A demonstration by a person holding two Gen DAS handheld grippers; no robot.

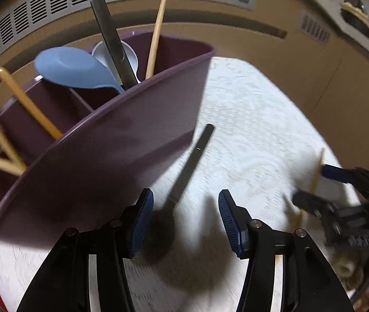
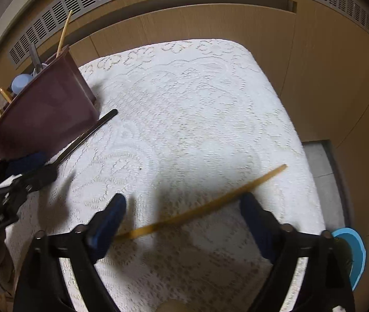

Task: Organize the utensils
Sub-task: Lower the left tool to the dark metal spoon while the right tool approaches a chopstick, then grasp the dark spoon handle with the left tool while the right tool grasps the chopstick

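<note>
Left wrist view: left hand-held gripper (image 1: 186, 223) half open over dark spoon (image 1: 181, 182) on white lace bench (image 1: 249, 130) beside maroon utensil caddy (image 1: 101, 156); right wrist view: right hand-held gripper (image 2: 184, 217) spread wide, empty, above loose chopstick (image 2: 210, 204).

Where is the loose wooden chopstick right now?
In the right wrist view the wooden chopstick lies on the white lace cloth, slanting between the open right tool's fingers, far right of the maroon utensil holder.
</note>
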